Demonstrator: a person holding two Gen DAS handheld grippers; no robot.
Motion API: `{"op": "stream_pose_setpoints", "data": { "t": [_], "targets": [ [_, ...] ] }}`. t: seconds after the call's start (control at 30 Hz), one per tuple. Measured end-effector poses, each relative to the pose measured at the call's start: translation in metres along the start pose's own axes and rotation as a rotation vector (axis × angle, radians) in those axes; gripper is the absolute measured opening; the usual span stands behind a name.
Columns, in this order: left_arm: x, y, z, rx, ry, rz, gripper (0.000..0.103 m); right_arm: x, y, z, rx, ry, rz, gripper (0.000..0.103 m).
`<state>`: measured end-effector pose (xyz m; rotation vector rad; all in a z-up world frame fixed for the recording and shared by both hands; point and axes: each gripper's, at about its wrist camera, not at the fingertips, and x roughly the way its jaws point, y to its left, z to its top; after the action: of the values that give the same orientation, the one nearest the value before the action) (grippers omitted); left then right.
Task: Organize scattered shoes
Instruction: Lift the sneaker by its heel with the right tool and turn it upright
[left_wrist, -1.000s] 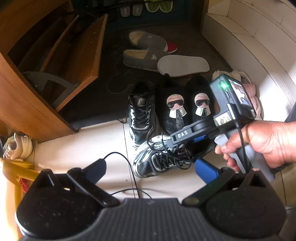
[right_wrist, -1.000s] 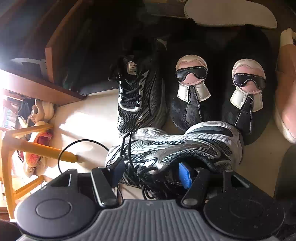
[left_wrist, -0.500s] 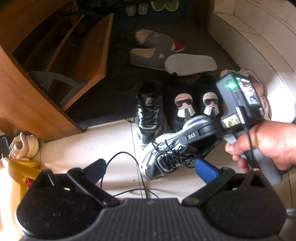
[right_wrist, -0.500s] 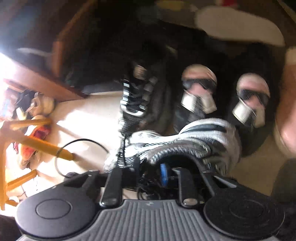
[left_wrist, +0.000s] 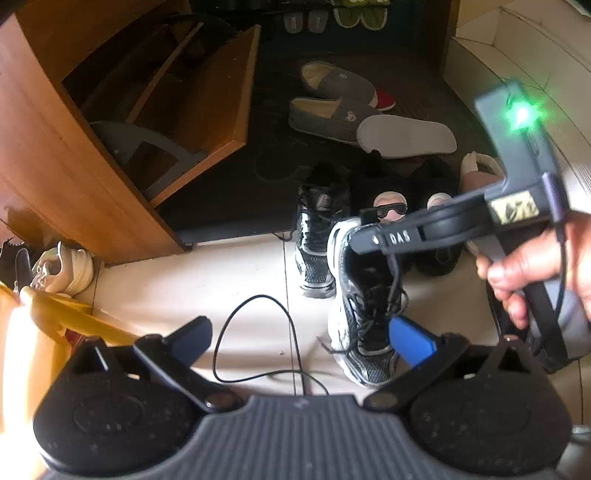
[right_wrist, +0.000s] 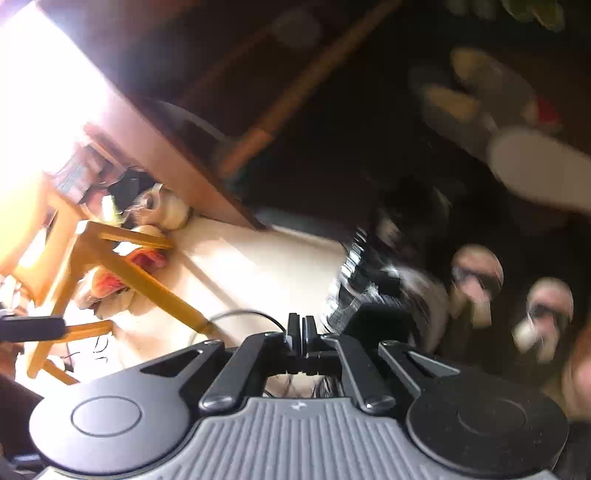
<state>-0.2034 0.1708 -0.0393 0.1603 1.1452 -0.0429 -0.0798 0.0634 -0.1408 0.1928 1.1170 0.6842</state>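
**Step in hand: lifting one trainer to pair it with its mate**

Left wrist view: The right gripper (left_wrist: 364, 236) is reaching in from the right, held in a hand (left_wrist: 535, 266). Its jaws are standing closed on the collar or laces of the silver-and-black trainer (left_wrist: 360, 306), which is hanging heel-up with its toe near the tiled floor (left_wrist: 192, 291). The exact pinch point is hidden. The matching trainer (left_wrist: 317, 240) is standing just beside it, at the edge of the dark mat (left_wrist: 229, 184). The black face slippers (left_wrist: 391, 210) are lying behind the pair. The left gripper (left_wrist: 299, 336) is holding nothing; its jaws are standing wide apart above the floor. The wooden shoe cabinet (left_wrist: 122, 122) is standing open to the left.

Right wrist view: The picture is blurring heavily. The jaws of the right gripper are showing pressed together. The trainer is appearing as a smeared shape just beyond them.

Next move: Judging from the layout, the held trainer is needing to be turned toe-forward and set down parallel to its mate, or carried to the cabinet. The grip appears narrow, so the shoe may be swinging or slipping
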Motion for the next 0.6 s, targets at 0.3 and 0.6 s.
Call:
{"op": "stream_pose_setpoints", "data": {
  "t": [0.3, 0.6],
  "targets": [
    [-0.009, 0.019, 0.000, -0.098, -0.031, 0.020, 0.103, 0.013, -0.016, -0.017, 0.002, 0.113, -0.100, 0.022],
    [-0.013, 0.023, 0.005, -0.090, -0.048, 0.060, 0.103, 0.013, -0.048, -0.024, 0.141, 0.100, -0.234, 0.023]
  ]
}}
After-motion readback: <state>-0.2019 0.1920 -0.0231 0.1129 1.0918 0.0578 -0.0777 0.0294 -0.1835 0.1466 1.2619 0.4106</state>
